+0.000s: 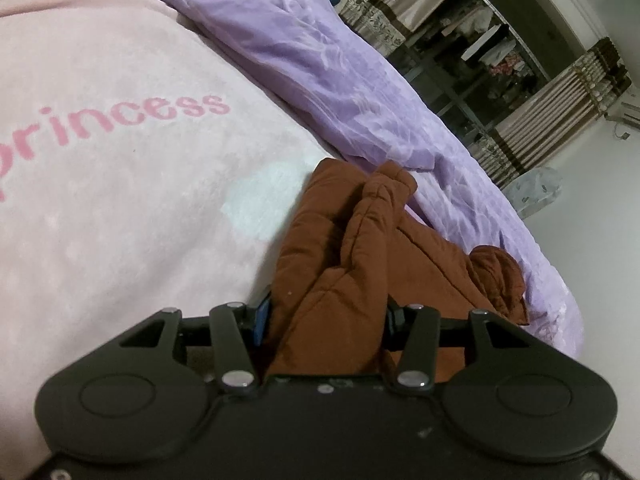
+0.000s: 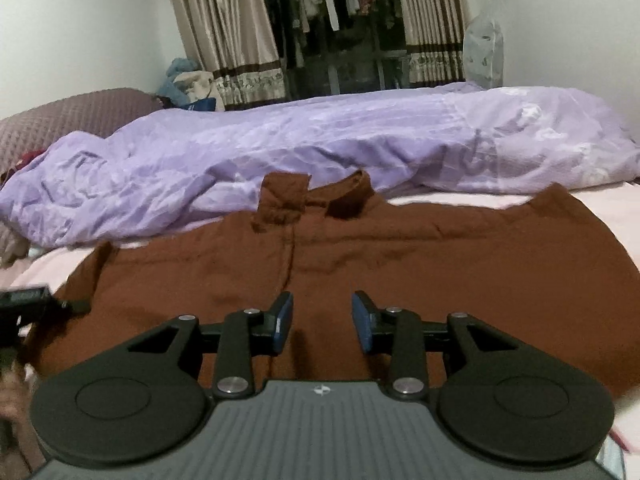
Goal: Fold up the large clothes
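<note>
Brown padded clothing [image 2: 360, 256] is seen spread flat across the bed, on a pale pink blanket [image 1: 120, 184], with its collar [image 2: 352, 196] turned toward the far edge of the bed. A rumpled lilac quilt [image 2: 320, 148] is laid along that far edge, just behind the collar, and a small part of the garment is seen overlapping its near border. In the left wrist view, a bunched fold of the same brown clothing [image 1: 340, 280] is gathered up between the fingers of the left gripper [image 1: 324, 316]; the fabric is pressed from both sides and is grasped there, with the rest of the fold draped forward over the blanket, near the pink word "princess" [image 1: 108, 124]. In the right wrist view, the right gripper [image 2: 322, 320] is held low over the near middle of the garment, its blue-padded fingers [image 2: 284, 320] parted and nothing clamped between them; whether the tips touch the cloth cannot be told. The left gripper is glimpsed at the left edge of that view, beside the garment's near left corner. Beyond the bed, striped curtains [image 2: 228, 40] are drawn back on either side of a dark opening in which hanging clothes [image 2: 332, 0] are seen.
</note>
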`<action>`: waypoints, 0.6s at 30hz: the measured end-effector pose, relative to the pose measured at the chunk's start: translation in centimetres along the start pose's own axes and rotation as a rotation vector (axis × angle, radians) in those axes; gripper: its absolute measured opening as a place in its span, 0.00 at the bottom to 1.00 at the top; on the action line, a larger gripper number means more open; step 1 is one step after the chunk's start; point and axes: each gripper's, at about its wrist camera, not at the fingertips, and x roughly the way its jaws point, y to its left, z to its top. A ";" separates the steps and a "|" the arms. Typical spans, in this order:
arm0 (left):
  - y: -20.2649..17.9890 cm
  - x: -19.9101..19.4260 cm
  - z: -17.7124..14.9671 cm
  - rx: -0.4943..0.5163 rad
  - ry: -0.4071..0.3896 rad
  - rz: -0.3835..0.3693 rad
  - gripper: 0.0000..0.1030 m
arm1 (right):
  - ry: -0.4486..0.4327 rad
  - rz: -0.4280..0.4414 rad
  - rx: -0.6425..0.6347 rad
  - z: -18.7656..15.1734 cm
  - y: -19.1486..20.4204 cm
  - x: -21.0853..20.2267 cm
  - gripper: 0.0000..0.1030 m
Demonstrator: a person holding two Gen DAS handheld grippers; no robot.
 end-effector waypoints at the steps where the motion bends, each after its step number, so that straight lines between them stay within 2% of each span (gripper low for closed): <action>1: 0.1 0.0 0.0 -0.003 -0.001 -0.001 0.49 | 0.010 -0.003 0.001 -0.4 -0.2 -0.2 0.41; 6: 0.1 0.0 -0.1 -0.007 -0.006 0.000 0.49 | 0.085 -0.025 0.028 -2.7 -0.9 1.2 0.38; 11: 0.3 0.0 0.2 -0.021 0.007 -0.009 0.49 | 0.058 -0.049 -0.012 -4.3 -0.4 2.1 0.37; 18: -0.5 -0.6 0.1 -0.020 -0.013 -0.001 0.41 | 0.068 -0.036 -0.024 -4.2 -0.7 2.0 0.37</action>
